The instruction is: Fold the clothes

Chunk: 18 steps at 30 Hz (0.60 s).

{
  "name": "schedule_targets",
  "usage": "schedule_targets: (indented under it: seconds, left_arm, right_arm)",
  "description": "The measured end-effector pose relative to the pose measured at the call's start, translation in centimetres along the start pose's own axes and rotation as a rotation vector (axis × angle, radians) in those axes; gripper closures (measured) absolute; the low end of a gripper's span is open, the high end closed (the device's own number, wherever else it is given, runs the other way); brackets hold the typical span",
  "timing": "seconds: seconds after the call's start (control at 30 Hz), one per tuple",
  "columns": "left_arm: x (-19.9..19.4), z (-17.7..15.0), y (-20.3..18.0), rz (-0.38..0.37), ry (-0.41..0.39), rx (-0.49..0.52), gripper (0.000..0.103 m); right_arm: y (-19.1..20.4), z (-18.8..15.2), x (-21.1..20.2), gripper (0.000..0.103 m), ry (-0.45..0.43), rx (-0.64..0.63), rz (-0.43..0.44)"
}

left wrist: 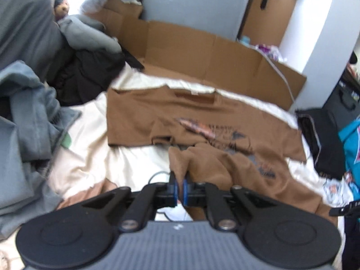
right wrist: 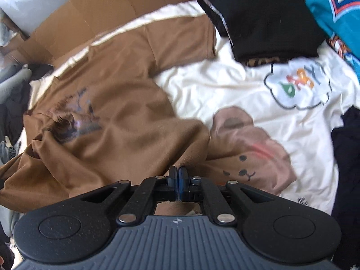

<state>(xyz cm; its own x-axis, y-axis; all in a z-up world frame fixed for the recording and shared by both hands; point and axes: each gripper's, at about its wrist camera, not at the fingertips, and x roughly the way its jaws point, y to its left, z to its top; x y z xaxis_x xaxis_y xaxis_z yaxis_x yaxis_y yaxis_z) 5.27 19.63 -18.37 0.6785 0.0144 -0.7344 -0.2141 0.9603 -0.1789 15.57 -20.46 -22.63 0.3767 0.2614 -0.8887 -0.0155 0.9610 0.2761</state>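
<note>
A brown T-shirt (left wrist: 157,117) with a dark print lies spread on a cream sheet (left wrist: 90,148). My left gripper (left wrist: 179,180) is shut on a raised fold of its near edge, and the cloth drapes up from the bed to the blue pads. In the right wrist view the same brown T-shirt (right wrist: 117,117) fills the left half, rumpled and lifted toward the camera. My right gripper (right wrist: 177,173) is shut on its hem, with brown cloth bunched right at the closed fingertips.
Flattened cardboard (left wrist: 202,45) stands behind the bed. A heap of grey clothes (left wrist: 24,121) and dark clothes (left wrist: 85,74) lies at left. A black folded garment (right wrist: 265,18), a teal garment (right wrist: 333,6) and a cream sheet with a cartoon bear print (right wrist: 247,148) lie at right.
</note>
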Motion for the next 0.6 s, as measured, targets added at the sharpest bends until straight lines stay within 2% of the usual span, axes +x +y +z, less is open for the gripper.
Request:
schedule_targets:
  seconds: [0.3,0.6]
  left_arm:
    - [-4.2,1.5,0.5,0.017,-0.032,-0.042,0.099]
    - [-7.2,-1.7,1.0,0.053,0.029,-0.128,0.099]
  right_arm:
    - [-0.4,1.0,-2.8,0.103,-0.044,0.003,0.029]
    - [-1.3,-0.2,-4.0,0.103,-0.038,0.037,0.033]
